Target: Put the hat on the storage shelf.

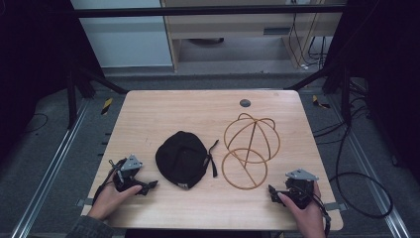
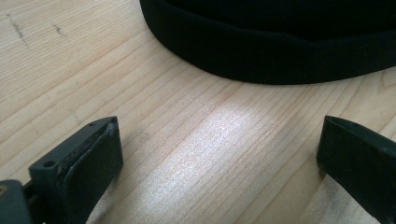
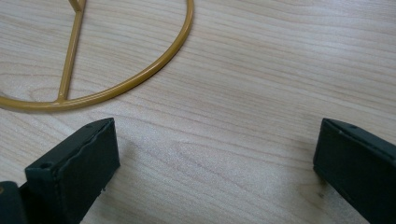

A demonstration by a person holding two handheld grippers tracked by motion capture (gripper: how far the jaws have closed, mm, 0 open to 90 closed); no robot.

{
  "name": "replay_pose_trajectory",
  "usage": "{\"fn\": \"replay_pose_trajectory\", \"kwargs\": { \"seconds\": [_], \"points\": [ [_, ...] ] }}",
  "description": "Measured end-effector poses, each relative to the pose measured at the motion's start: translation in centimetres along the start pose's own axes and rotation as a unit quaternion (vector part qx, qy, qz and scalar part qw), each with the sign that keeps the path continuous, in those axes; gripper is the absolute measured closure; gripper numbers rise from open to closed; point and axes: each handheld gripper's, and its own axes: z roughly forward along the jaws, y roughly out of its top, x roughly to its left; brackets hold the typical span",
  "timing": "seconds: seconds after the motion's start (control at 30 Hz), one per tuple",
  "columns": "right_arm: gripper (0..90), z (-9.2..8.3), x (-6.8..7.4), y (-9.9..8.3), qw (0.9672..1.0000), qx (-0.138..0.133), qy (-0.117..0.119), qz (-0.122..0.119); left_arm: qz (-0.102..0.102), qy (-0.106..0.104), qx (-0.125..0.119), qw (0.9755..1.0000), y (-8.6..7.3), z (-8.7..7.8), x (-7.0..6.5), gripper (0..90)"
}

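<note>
The left gripper [image 1: 148, 186] and right gripper [image 1: 272, 190] rest wide apart, empty. The approach is in hand: next, the left must reach the cap [image 1: 182, 158] beside the stand [image 1: 247, 148].

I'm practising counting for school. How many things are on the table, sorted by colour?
Black: 3, the cap, the left gripper and the right gripper
Gold: 1, the wire stand
Total: 4
</note>
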Motion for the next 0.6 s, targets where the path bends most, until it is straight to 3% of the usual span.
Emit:
{"fn": "replay_pose_trajectory", "kwargs": {
  "seconds": [0.27, 0.43, 0.6],
  "points": [
    [0.4, 0.0, 0.0, 0.0, 1.0, 0.0, 0.0, 0.0, 0.002, -0.006, 0.002, 1.0, -0.1, -0.2, 0.1, 0.0],
    [0.4, 0.0, 0.0, 0.0, 1.0, 0.0, 0.0, 0.0, -0.02, -0.027, -0.006, 0.9994, 0.2, -0.7, 0.7, 4.2],
    [0.4, 0.0, 0.0, 0.0, 1.0, 0.0, 0.0, 0.0, -0.006, -0.025, -0.002, 0.9997, 1.8, -1.6, 0.7, 4.4]
  ]
}}
